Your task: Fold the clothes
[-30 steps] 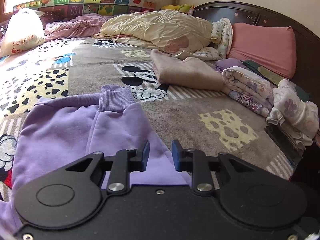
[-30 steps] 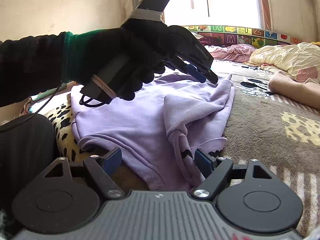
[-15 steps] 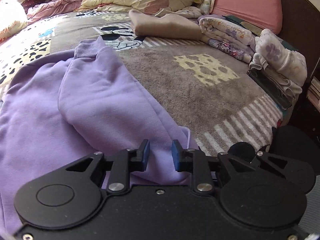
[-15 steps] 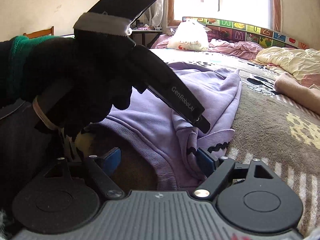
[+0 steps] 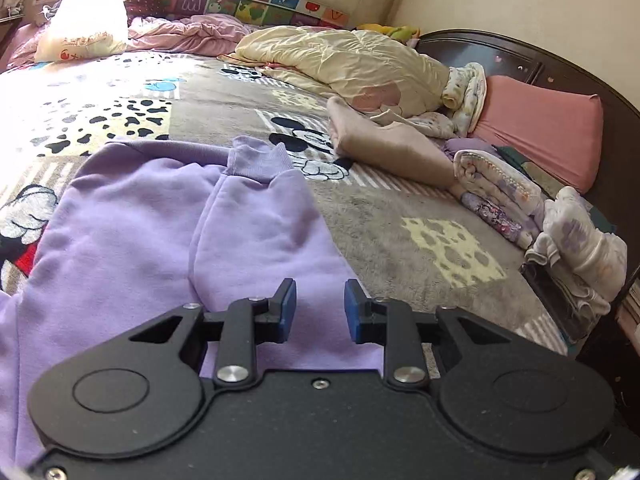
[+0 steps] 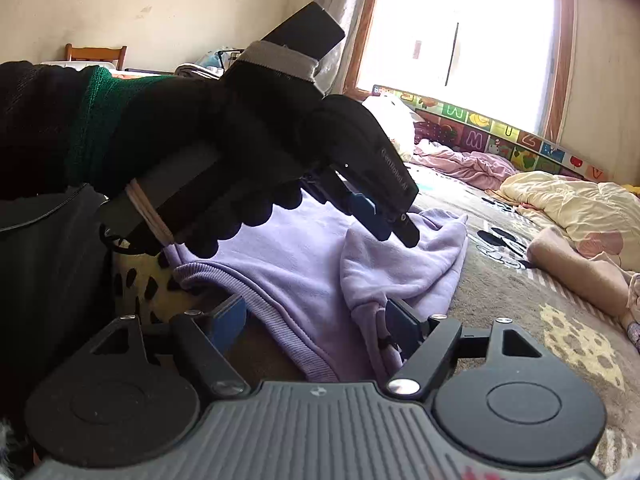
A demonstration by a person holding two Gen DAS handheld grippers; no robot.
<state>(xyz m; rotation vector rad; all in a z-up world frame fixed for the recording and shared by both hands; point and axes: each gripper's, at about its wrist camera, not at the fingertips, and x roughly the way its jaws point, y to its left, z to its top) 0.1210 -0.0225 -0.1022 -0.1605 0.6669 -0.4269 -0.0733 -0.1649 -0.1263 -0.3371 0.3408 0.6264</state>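
Note:
A lilac sweatshirt point(image 5: 132, 216) lies spread on the patterned bed cover point(image 5: 400, 240), one sleeve folded over its body with the ribbed cuff point(image 5: 258, 162) pointing away. My left gripper point(image 5: 320, 311) hovers just over the near part of the sleeve, its blue pads a small gap apart with nothing between them. In the right wrist view a black-gloved hand point(image 6: 224, 168) holds that left gripper point(image 6: 386, 220) above the sweatshirt point(image 6: 304, 256). My right gripper point(image 6: 316, 320) is wide and its jaws are closing. The ribbed hem and a bunched fold lie between its fingers, unpinched.
A folded beige garment point(image 5: 384, 148), a cream quilt point(image 5: 352, 64) and a pink pillow point(image 5: 540, 128) lie beyond the sweatshirt. Rolled and folded clothes point(image 5: 576, 240) line the right edge by the dark headboard point(image 5: 520, 60). A white bag point(image 5: 80, 24) sits far left.
The left gripper dipped toward the bed's near edge half a second ago and is now back over the sleeve. The right jaws have narrowed slightly and that view has rolled.

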